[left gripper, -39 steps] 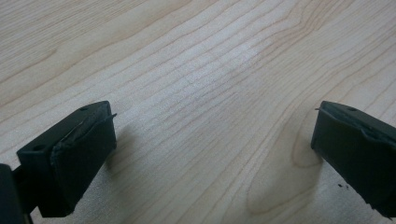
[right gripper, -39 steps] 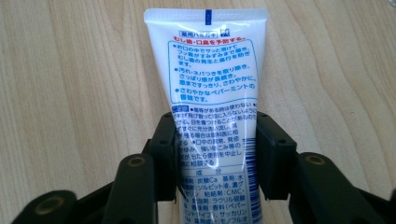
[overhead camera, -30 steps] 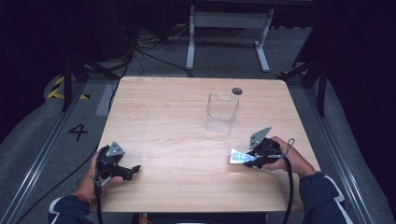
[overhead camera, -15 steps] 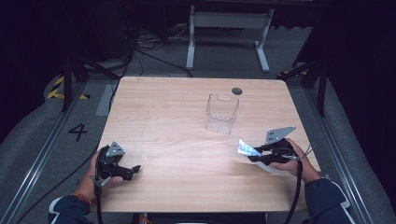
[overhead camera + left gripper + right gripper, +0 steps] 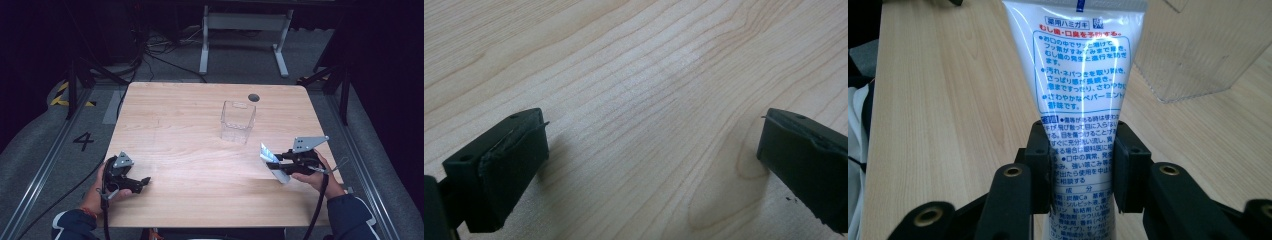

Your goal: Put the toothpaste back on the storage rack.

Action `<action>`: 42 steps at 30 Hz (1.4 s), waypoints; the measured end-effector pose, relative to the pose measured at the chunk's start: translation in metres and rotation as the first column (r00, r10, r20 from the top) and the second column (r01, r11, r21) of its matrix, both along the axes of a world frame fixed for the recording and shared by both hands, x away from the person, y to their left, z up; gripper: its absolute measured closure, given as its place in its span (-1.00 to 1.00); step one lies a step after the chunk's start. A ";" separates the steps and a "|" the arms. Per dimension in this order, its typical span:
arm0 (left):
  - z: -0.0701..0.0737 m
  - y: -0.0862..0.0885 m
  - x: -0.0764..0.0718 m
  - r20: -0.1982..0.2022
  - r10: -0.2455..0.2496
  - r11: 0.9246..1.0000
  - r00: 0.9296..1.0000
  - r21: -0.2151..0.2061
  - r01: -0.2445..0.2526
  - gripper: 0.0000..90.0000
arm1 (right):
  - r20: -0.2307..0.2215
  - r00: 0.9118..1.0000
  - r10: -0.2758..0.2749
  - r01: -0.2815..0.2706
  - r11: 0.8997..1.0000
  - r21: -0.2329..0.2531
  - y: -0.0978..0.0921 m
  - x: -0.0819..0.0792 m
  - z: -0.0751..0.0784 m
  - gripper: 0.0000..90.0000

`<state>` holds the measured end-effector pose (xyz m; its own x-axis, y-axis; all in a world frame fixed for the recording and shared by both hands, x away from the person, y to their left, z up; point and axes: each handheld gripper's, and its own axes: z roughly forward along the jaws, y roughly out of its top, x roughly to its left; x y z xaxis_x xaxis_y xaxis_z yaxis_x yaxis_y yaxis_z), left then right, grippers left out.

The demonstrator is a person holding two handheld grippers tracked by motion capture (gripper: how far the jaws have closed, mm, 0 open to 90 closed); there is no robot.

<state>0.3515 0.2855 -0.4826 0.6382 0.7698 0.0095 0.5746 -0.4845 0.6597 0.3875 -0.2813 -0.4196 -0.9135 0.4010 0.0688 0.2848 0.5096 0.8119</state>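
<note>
A white toothpaste tube (image 5: 1082,75) with blue Japanese print is clamped between the jaws of my right gripper (image 5: 1082,165). In the high view that right gripper (image 5: 280,162) holds the tube (image 5: 272,162) tilted above the table's right front part, a little in front and to the right of a clear plastic box (image 5: 238,121). The same clear box (image 5: 1198,45) stands just past the tube in the right gripper view. My left gripper (image 5: 142,182) rests low at the table's front left, and its jaws (image 5: 649,165) stand wide apart over bare wood.
The wooden table (image 5: 190,125) has a round dark hole (image 5: 253,97) near its far edge behind the box. Dark floor with cables, rails and a metal stand surrounds the table.
My right gripper has lifted the tube off the table and carried it to the right and slightly up. The left gripper has stayed in place.
</note>
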 end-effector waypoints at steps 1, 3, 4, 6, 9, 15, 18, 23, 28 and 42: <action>0.000 0.000 0.000 -0.004 0.002 1.000 1.000 -0.003 -0.002 -0.99 | -0.002 1.000 -0.004 0.004 1.000 0.003 0.000 0.000 0.001 0.49; 0.000 0.000 0.000 -0.004 0.002 1.000 1.000 0.000 -0.002 -0.99 | 0.019 1.000 -0.024 0.024 1.000 0.019 -0.001 0.000 0.003 0.49; 0.000 0.000 0.000 0.003 -0.001 1.000 1.000 0.001 0.001 -0.99 | 0.023 0.999 -0.033 0.032 0.999 0.027 -0.002 0.000 0.005 0.49; 0.000 0.000 0.000 -0.002 0.001 1.000 1.000 0.001 -0.001 -0.99 | 0.035 0.998 -0.051 0.050 0.998 0.043 -0.003 0.000 0.008 0.49; 0.000 0.000 0.000 0.003 -0.003 1.000 1.000 0.006 0.003 -0.99 | 0.047 0.996 -0.072 0.068 0.995 0.076 0.000 -0.001 0.015 0.48; 0.000 0.000 0.000 0.004 -0.003 1.000 1.000 0.006 0.003 -0.99 | 0.095 0.990 -0.106 0.098 0.991 0.087 0.008 0.001 0.025 0.49; 0.000 0.000 0.001 0.003 -0.005 1.000 1.000 0.006 0.005 -0.99 | 0.123 0.985 -0.119 0.107 0.989 0.104 0.012 0.002 0.032 0.49; 0.000 0.000 0.001 0.003 -0.004 1.000 1.000 0.006 0.004 -0.99 | 0.144 0.982 -0.119 0.099 0.986 0.133 0.021 0.005 0.042 0.49; 0.000 0.000 0.001 0.003 -0.005 1.000 1.000 0.006 0.005 -0.99 | 0.161 0.980 -0.117 0.092 0.984 0.153 0.029 0.007 0.049 0.48; 0.000 0.000 0.000 0.005 -0.004 1.000 1.000 0.003 0.004 -0.99 | 0.210 0.970 -0.125 0.080 0.974 0.212 0.051 0.018 0.070 0.49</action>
<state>0.3520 0.2857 -0.4825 0.6413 0.7671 0.0143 0.5695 -0.4885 0.6611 0.4057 -0.2303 -0.3500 -0.8697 0.4918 -0.0414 0.1288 0.3071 0.9429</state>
